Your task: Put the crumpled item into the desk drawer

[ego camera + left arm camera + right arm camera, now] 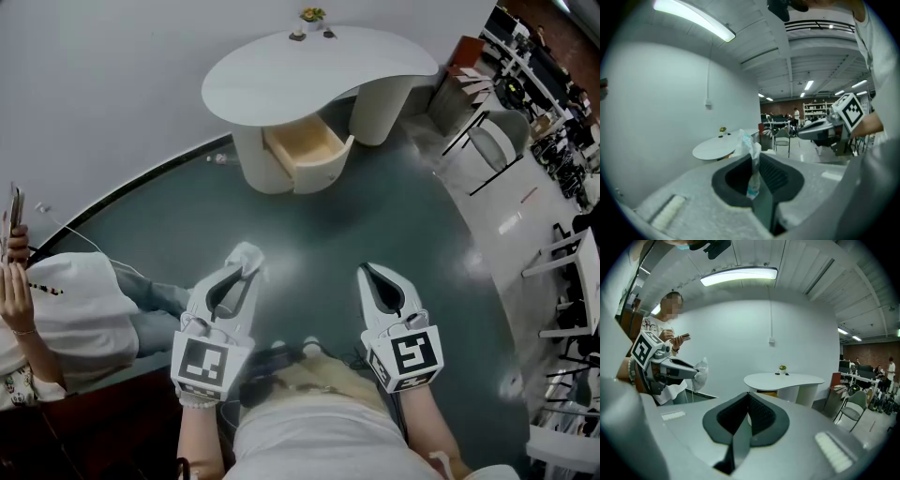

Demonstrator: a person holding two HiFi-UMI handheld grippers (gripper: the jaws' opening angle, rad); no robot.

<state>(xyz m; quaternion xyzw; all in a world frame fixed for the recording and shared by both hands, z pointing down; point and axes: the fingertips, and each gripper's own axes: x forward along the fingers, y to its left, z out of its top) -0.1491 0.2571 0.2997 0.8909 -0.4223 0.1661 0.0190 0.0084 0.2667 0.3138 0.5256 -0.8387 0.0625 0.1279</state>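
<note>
Left tongs (242,274): were clamped on the white crumpled item (247,253), held over the floor (375,225), well apart from the drawer (302,148). Right tongs (367,274): jaws were together, nothing between. Drawer: stood open beneath the white tabletop (281,75).

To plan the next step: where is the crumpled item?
Head view, left of centre: the crumpled item is pinched in the left hand-held gripper, short of the open desk drawer.

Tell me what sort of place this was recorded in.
Probably an open-plan office or lab: rows of workstations along one side, shelving at the far wall, and a curved white desk with its drawer open.
</note>
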